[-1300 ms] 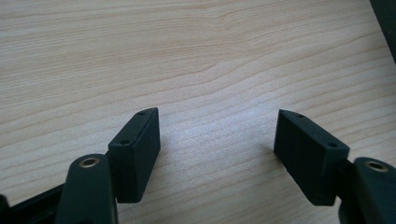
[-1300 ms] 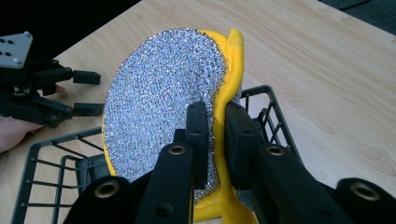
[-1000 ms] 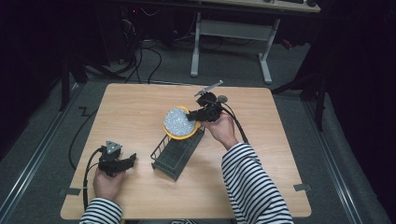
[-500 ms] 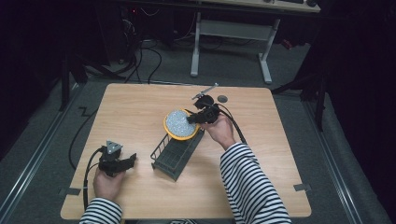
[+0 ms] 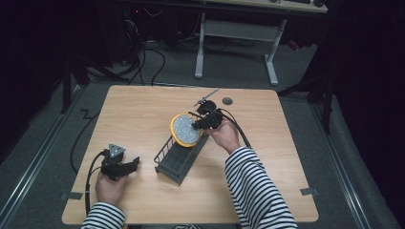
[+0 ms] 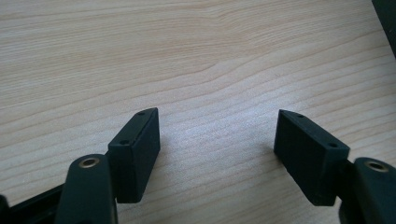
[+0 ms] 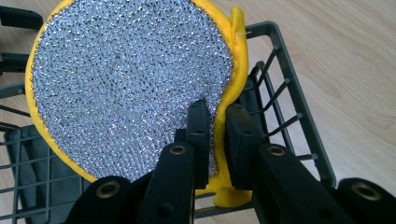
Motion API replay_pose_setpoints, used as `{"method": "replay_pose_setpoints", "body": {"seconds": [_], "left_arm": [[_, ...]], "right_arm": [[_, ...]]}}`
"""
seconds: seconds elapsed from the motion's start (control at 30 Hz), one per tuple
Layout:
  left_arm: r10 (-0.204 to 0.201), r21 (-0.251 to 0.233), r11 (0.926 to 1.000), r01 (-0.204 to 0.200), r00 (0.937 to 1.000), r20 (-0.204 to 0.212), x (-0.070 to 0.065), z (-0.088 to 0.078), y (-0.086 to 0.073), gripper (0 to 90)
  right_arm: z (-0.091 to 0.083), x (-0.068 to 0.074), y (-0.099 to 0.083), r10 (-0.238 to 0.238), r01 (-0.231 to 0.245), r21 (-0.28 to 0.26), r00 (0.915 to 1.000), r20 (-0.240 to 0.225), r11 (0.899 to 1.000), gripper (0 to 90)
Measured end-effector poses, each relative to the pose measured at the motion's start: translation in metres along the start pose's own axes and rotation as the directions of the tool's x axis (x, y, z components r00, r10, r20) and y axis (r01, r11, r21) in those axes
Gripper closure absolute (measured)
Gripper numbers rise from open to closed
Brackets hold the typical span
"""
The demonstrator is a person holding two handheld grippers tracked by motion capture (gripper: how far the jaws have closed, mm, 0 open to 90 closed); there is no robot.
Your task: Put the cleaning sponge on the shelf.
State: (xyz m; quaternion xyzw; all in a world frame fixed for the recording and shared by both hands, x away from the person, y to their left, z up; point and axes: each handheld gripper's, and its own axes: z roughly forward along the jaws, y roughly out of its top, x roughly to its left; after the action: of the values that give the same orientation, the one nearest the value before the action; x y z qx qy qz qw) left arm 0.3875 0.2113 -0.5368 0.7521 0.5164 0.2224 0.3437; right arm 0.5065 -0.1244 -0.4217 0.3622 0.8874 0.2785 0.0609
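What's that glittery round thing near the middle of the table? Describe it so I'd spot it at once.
On the wooden table, find the dark wire basket near the middle. Standing on edge over its far end is a round scrubbing pad, pinched at its rim by the right gripper. Its sparkly silver face and yellow border mark it out.

We see a round scrubber (image 7: 126, 88) with a glittering silver mesh face and a yellow rim. At our six o'clock from it in the high view, the wire rack (image 5: 179, 160) is dark grey. Both grippers (image 5: 203, 121) (image 5: 125, 165) are black (brass-coloured rivets at the jaws). The table (image 5: 143, 109) is pale wood-grain; the sleeves (image 5: 255, 191) carry black-and-white stripes.
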Motion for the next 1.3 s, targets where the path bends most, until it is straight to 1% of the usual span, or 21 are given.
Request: {"method": "replay_pose_setpoints", "body": {"seconds": [0.03, 0.1, 0.2, 0.23, 0.27, 0.33, 0.37, 0.43, 0.47, 0.5, 0.63, 0.7, 0.73, 0.8, 0.87, 0.9, 0.93, 0.97, 1.13, 1.27, 1.3], "left_arm": [[0.0, 0.0, 1.0, 0.0, 1.0, 0.0, 0.0, 0.0, 0.0, 31.8], [0.0, 0.0, 1.0, 0.0, 1.0, 0.0, 0.0, 0.0, 0.0, 31.8], [0.001, 0.0, 1.0, -0.001, 1.0, 0.0, 0.0, 0.0, 0.0, 31.9], [0.001, 0.0, 1.0, -0.001, 1.0, -0.001, 0.0, 0.0, 0.0, 31.8], [0.001, 0.0, 1.0, -0.001, 1.0, -0.001, 0.0, 0.0, 0.0, 31.8], [0.001, 0.0, 1.0, -0.001, 1.0, -0.001, 0.0, 0.0, 0.0, 31.8], [0.003, 0.001, 1.0, -0.003, 1.0, -0.003, 0.0, 0.0, 0.0, 31.8], [0.003, 0.001, 1.0, -0.003, 1.0, -0.003, 0.0, 0.0, 0.0, 31.9], [0.003, 0.001, 1.0, -0.003, 1.0, -0.003, 0.0, 0.0, 0.0, 31.9], [0.003, 0.001, 1.0, -0.003, 1.0, -0.003, 0.0, 0.0, 0.0, 31.9], [0.004, 0.001, 1.0, -0.004, 1.0, -0.005, -0.001, 0.0, 0.0, 32.0], [0.004, 0.001, 1.0, -0.004, 1.0, -0.005, -0.001, 0.0, 0.0, 32.0], [0.005, 0.002, 1.0, -0.005, 1.0, -0.005, -0.001, 0.0, 0.0, 32.0], [0.004, 0.001, 1.0, -0.004, 1.0, -0.005, -0.001, 0.0, 0.0, 32.0], [0.004, 0.002, 1.0, -0.004, 1.0, -0.005, -0.001, 0.0, 0.0, 32.0], [0.005, 0.001, 1.0, -0.005, 1.0, -0.005, -0.001, 0.0, 0.0, 32.0], [0.005, 0.001, 1.0, -0.005, 1.0, -0.005, -0.001, 0.0, 0.0, 32.0], [0.004, 0.001, 1.0, -0.004, 1.0, -0.005, -0.001, 0.0, 0.0, 32.0], [0.004, 0.001, 1.0, -0.004, 1.0, -0.005, -0.001, 0.0, 0.0, 32.0], [0.004, 0.001, 1.0, -0.004, 1.0, -0.006, -0.001, 0.0, 0.0, 32.0], [0.004, 0.001, 1.0, -0.004, 1.0, -0.006, -0.001, 0.0, 0.0, 32.0]], "right_arm": [[0.0, 0.0, 0.0, 0.0, 0.0, 0.0, 1.0, 0.0, 1.0, 81.5], [0.0, -0.002, -0.002, 0.025, -0.025, -0.001, 0.9996, -0.013, 1.0, 80.1], [-0.001, -0.002, -0.004, 0.011, -0.011, -0.009, 0.9999, -0.006, 1.0, 79.0], [-0.002, -0.002, -0.004, 0.012, -0.012, -0.012, 0.9999, -0.003, 1.0, 75.9], [-0.002, -0.002, -0.004, 0.012, -0.012, -0.012, 0.9999, -0.003, 1.0, 75.9], [-0.004, -0.003, -0.006, 0.03, -0.03, -0.026, 0.9995, -0.007, 0.999, 69.6], [-0.008, -0.005, -0.009, 0.053, -0.054, -0.043, 0.9985, -0.008, 0.998, 64.6], [-0.009, -0.007, -0.01, 0.044, -0.044, -0.052, 0.999, -0.005, 0.998, 62.9], [-0.013, -0.008, -0.013, 0.054, -0.054, -0.066, 0.9985, -0.006, 0.996, 60.2], [-0.013, -0.008, -0.013, 0.054, -0.054, -0.066, 0.9985, -0.006, 0.996, 60.2], [-0.021, -0.012, -0.021, 0.057, -0.057, -0.107, 0.9984, -0.004, 0.993, 58.6], [-0.027, -0.012, -0.025, 0.075, -0.076, -0.125, 0.9971, -0.009, 0.989, 58.6], [-0.031, -0.014, -0.029, 0.069, -0.068, -0.145, 0.9977, 0.0, 0.987, 58.6], [-0.034, -0.015, -0.032, 0.073, -0.072, -0.155, 0.9973, 0.002, 0.985, 58.6], [-0.039, -0.018, -0.037, 0.081, -0.079, -0.172, 0.9967, 0.005, 0.982, 58.8], [-0.043, -0.021, -0.042, 0.096, -0.093, -0.183, 0.9953, 0.009, 0.979, 58.8], [-0.043, -0.021, -0.042, 0.096, -0.093, -0.183, 0.9953, 0.009, 0.979, 58.8], [-0.048, -0.023, -0.047, 0.108, -0.103, -0.196, 0.9941, 0.013, 0.975, 58.8], [-0.055, -0.026, -0.057, 0.118, -0.11, -0.202, 0.9927, 0.025, 0.973, 56.7], [-0.058, -0.028, -0.064, 0.135, -0.125, -0.217, 0.9904, 0.03, 0.968, 55.6], [-0.06, -0.03, -0.069, 0.143, -0.131, -0.22, 0.989, 0.038, 0.967, 54.8]]}}
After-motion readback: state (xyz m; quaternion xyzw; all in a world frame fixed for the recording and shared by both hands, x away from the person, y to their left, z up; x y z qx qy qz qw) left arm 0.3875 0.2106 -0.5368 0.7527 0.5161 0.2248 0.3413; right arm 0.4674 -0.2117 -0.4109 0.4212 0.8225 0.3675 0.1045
